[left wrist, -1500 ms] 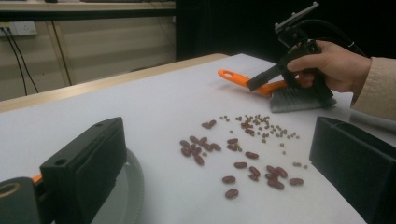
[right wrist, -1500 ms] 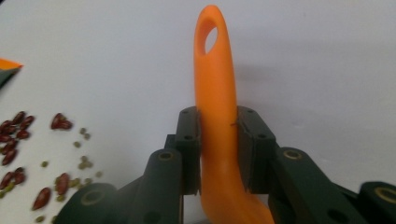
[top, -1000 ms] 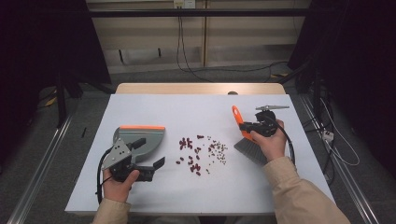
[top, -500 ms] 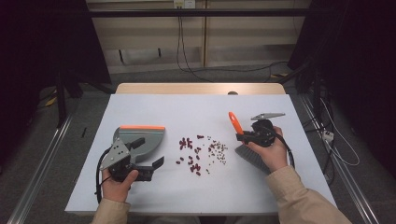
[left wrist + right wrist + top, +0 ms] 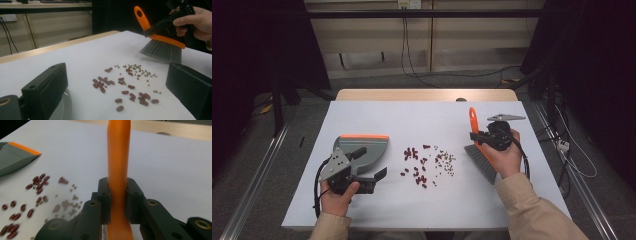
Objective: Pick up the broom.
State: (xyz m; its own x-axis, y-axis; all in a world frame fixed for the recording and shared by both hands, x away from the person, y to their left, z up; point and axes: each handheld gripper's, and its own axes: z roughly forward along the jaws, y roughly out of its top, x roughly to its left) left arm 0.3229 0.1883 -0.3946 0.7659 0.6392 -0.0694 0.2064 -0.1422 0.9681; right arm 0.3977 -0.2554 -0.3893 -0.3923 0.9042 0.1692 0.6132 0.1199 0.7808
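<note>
Two claws are at work over the white surface (image 5: 422, 210). Half the dustpan (image 5: 362, 149) hides under the left claw (image 5: 371, 172), which hangs released and empty. Compared with a second ago, the right claw (image 5: 117, 195), clenched on the orange brush handle (image 5: 118, 157), has slid inward toward the kidney beans (image 5: 120, 92) and small green seeds (image 5: 138, 72). Its bristles (image 5: 161, 51) show clearly from the left gripper view.

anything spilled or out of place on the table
Yes: loose beans and smaller greenish seeds lie scattered on the bare table mid-way between the dustpan and the brush. The right gripper is shut on the brush handle, bristles just off the seeds.
</note>
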